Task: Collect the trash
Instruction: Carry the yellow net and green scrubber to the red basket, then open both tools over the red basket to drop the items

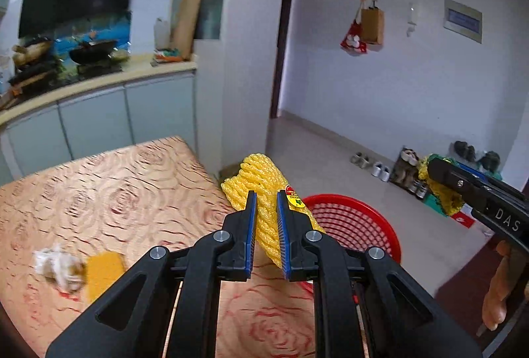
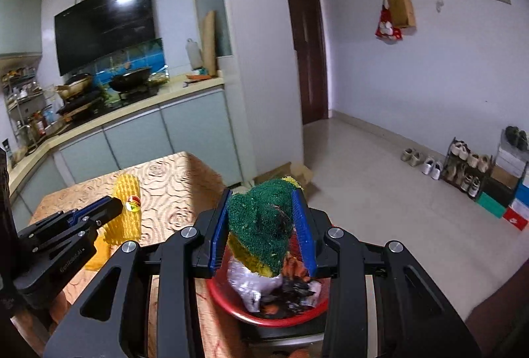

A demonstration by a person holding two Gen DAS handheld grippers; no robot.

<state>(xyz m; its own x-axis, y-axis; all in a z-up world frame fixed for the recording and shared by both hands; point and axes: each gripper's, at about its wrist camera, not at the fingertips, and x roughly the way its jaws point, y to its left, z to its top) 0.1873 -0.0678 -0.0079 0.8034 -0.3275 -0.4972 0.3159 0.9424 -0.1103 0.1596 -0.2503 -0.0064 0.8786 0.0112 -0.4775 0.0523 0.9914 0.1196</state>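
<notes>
My left gripper (image 1: 266,192) is shut on a yellow foam fruit net (image 1: 256,179) with a red and green sticker, held over the table's right edge; it also shows in the right wrist view (image 2: 127,212). My right gripper (image 2: 261,192) is shut on a green and yellow scouring sponge (image 2: 261,222), held right above the red trash basket (image 2: 231,305). The basket holds crumpled foil, peels and dark scraps. The basket (image 1: 350,219) sits just past the table's edge in the left wrist view. A crumpled tissue (image 1: 59,265) and a yellow sponge piece (image 1: 104,272) lie on the table.
The table (image 1: 115,192) has a rose-patterned orange cover. A kitchen counter (image 2: 139,106) with woks and a hood stands behind it. A white pillar (image 2: 258,60) rises by the table's far corner. Shoes and a shoe rack (image 2: 469,169) line the right wall. A cardboard box (image 2: 297,176) lies on the floor.
</notes>
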